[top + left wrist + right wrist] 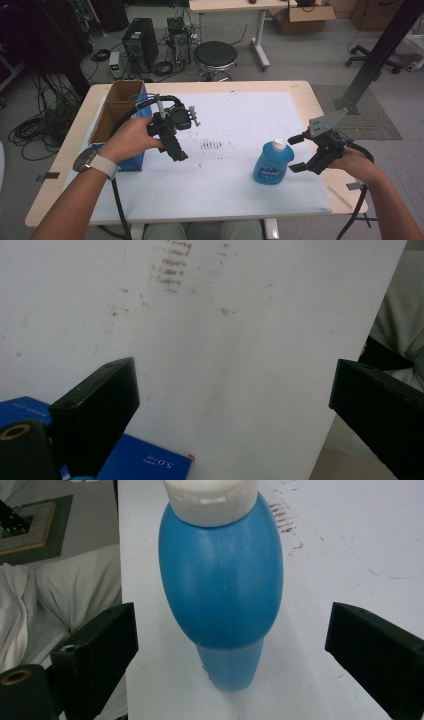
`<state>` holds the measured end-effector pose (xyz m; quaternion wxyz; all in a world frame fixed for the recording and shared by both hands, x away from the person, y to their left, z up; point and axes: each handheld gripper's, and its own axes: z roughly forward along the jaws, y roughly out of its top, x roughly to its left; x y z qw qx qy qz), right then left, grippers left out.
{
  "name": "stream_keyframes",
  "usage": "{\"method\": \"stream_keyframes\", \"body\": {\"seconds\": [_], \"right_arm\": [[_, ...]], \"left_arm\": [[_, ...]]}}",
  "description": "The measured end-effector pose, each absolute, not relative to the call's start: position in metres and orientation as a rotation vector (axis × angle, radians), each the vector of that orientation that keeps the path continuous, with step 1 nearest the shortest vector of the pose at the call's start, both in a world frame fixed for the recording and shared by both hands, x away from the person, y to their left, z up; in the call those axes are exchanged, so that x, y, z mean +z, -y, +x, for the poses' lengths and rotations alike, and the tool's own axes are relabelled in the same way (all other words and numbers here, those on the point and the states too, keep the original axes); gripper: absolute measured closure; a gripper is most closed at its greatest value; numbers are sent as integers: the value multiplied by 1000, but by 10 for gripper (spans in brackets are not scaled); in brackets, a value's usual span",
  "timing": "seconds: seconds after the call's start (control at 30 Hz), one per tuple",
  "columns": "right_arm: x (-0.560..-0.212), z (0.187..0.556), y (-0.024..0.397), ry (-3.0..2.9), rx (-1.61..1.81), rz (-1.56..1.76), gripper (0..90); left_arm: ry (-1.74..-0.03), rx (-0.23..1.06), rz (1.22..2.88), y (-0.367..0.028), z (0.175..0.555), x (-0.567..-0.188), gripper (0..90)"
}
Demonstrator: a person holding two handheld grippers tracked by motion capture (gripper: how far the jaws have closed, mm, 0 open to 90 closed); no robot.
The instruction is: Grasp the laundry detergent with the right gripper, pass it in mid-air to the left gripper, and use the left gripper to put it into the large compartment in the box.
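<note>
White sheeting [240,125] covers the wooden table [310,95]. An open cardboard box [112,112] with blue sides stands at its left edge. The blue bottle [272,162], white-capped, stands upright right of centre. The right gripper [299,154] sits just beside it, jaws apart either side. The left gripper [176,145], jaws apart, hangs empty near the box.

Both my grippers are black — the left gripper [172,135] has small metal fittings and a looping cable on top, the right gripper [310,150] wears a grey three-cornered plate [324,123]. My left wrist carries a watch [86,160] on a white band — forearms bare.
</note>
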<state>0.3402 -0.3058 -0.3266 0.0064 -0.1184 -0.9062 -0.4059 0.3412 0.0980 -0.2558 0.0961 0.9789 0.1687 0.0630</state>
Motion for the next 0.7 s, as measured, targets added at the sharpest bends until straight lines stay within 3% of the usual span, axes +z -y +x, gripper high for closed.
{"method": "stream_keyframes", "body": {"seconds": [0.7], "right_arm": [[-352, 340, 309, 2803, -1285, -388, 66]], "left_arm": [[-512, 176, 2901, -98, 342, -260, 64]]}}
